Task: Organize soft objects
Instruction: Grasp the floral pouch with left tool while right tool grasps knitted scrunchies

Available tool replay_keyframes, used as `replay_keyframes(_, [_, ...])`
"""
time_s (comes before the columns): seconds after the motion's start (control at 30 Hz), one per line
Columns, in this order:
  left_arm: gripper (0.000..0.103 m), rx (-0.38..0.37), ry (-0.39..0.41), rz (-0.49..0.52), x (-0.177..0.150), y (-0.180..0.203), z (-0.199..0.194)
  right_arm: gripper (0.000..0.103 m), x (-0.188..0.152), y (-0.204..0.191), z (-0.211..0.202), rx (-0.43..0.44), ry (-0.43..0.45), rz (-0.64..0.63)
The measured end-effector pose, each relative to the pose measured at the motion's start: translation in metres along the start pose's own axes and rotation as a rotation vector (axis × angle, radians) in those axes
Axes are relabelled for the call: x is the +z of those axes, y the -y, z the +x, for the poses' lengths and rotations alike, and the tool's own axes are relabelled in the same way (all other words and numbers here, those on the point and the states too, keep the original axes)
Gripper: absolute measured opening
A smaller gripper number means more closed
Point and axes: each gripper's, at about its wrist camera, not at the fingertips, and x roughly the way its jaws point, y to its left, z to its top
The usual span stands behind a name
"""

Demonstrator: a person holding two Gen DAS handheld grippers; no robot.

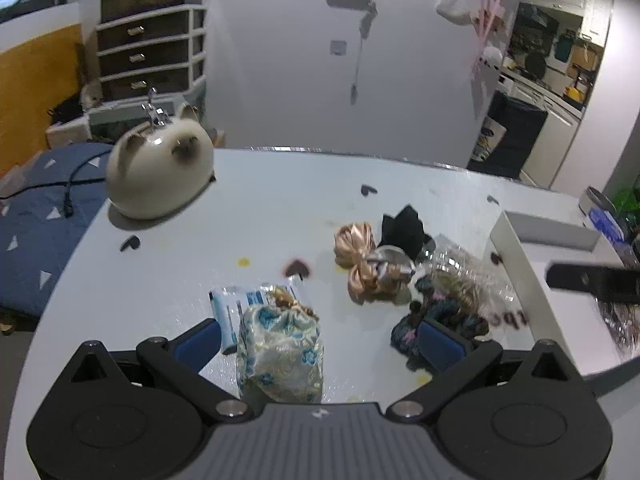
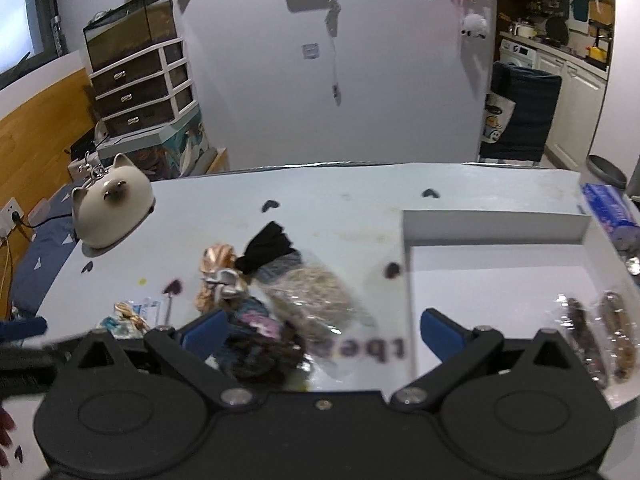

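Left gripper (image 1: 320, 340) open wide over the floral pouch (image 1: 280, 354) on the table (image 1: 160, 280): lower squarely, pinch mid-body, carry to the white box (image 1: 520, 248) at right.

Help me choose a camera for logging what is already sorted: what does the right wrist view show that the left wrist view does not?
Only the right wrist view shows the floor of the white box, with two dark wrapped items lying in it at the right; the left view catches only its wall.

Only the left wrist view shows the floral pouch clearly, between the open left gripper.

Both show the table, cat-shaped lamp, peach satin scrunchie, black cloth and dark floral scrunchie. The right gripper is open.
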Motion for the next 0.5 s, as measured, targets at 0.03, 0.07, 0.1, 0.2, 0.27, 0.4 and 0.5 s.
replay_keyframes(0.03, [0.102,-0.008,-0.007,0.005,-0.002,-0.003,0.004,0.103,0.0,-0.005,0.003,-0.001,-0.004,0.003])
replay_keyframes(0.07, [0.101,-0.016,-0.015,0.009,-0.004,-0.006,0.008,0.103,0.001,-0.009,0.007,-0.001,-0.011,0.008])
replay_keyframes(0.1, [0.1,-0.021,-0.023,0.014,-0.006,-0.008,0.012,0.103,0.002,-0.013,0.01,0.002,-0.022,0.016])
replay_keyframes(0.2, [0.093,-0.032,-0.045,0.048,-0.014,-0.011,0.024,0.103,0.004,-0.023,0.019,0.007,-0.047,0.028])
replay_keyframes(0.27, [0.088,-0.042,-0.071,0.061,-0.019,-0.014,0.035,0.103,0.004,-0.027,0.024,0.002,-0.063,0.033])
replay_keyframes(0.4, [0.086,-0.042,-0.107,0.038,-0.023,-0.019,0.053,0.103,0.006,-0.03,0.036,-0.009,-0.098,0.09])
replay_keyframes(0.5, [0.083,-0.037,-0.124,0.004,-0.023,-0.023,0.062,0.102,0.007,-0.03,0.048,0.015,-0.132,0.157])
